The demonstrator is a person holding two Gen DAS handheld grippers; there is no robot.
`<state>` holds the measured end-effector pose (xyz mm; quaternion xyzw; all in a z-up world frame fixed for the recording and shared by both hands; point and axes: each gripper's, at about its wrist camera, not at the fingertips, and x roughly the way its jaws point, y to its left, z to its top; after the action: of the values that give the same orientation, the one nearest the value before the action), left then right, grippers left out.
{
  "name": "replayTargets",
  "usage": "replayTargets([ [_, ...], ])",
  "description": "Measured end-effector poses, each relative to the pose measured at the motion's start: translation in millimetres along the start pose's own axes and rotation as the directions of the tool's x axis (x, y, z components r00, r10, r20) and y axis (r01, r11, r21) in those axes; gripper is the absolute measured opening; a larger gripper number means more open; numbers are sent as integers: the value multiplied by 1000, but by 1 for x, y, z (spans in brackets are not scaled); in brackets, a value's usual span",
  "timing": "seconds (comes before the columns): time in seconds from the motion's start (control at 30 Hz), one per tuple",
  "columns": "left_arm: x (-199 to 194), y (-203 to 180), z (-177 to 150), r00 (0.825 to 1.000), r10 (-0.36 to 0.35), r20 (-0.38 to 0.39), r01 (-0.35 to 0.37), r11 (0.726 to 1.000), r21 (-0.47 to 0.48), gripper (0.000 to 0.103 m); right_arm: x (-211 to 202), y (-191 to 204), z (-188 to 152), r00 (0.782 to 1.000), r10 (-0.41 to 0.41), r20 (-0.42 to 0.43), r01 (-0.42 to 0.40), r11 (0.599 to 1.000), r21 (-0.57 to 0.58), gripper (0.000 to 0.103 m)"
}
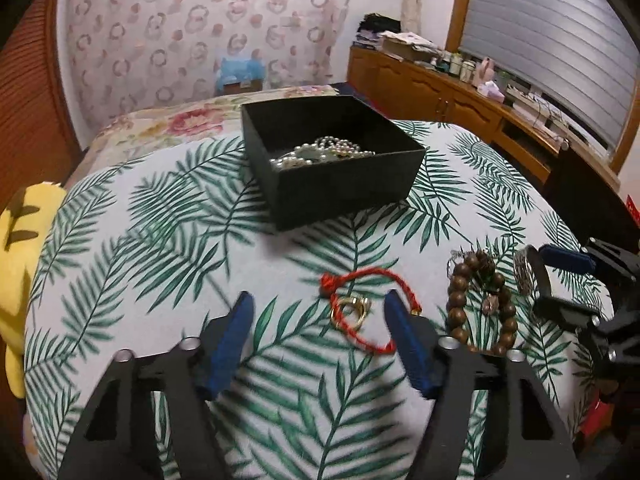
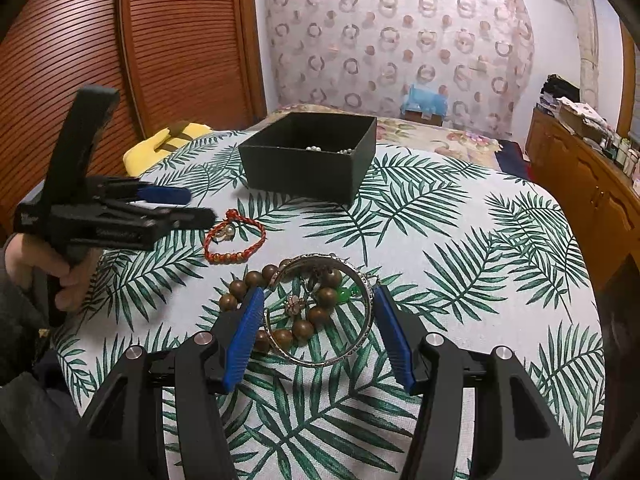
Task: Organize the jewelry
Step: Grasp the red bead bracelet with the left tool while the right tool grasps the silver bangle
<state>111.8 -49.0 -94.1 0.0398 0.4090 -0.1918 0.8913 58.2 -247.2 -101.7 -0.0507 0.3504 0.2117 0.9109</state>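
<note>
Both tools stood with their blue pads apart. On the left tool (image 1: 318, 320) the pads gripped nothing — a red cord bracelet (image 1: 370, 308) with a gold ring (image 1: 352, 311) inside its loop lay on the leaf-print table (image 1: 160, 240) between and just beyond them. Pads of the right tool (image 2: 318, 322) flanked a silver bangle (image 2: 320, 312) lying over a wooden bead bracelet (image 2: 316, 316); whether they pressed on it I could not tell. Farther back sat a black box (image 1: 344, 184) — pearls (image 1: 320, 152) inside.
</note>
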Motion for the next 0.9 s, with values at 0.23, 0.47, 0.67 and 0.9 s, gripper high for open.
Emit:
replayTargets([
  [0.23, 23, 0, 11, 998, -45, -45, 44, 999, -23, 31, 0, -2, -1, 1000, 1, -2, -1, 1000, 2, 59],
  [0.47, 28, 2, 11, 997, -48, -54, 46, 999, -23, 6, 0, -2, -1, 1000, 2, -1, -2, 1000, 3, 59],
  [0.67, 12, -5, 15, 999, -33, 4, 33, 999, 4, 6, 0, -3, 0, 1000, 0, 1, 0, 1000, 2, 59],
  [0.9, -20, -17, 28, 994, -52, 92, 50, 998, 27, 6, -2, -5, 7, 1000, -4, 12, 4, 1000, -8, 59],
])
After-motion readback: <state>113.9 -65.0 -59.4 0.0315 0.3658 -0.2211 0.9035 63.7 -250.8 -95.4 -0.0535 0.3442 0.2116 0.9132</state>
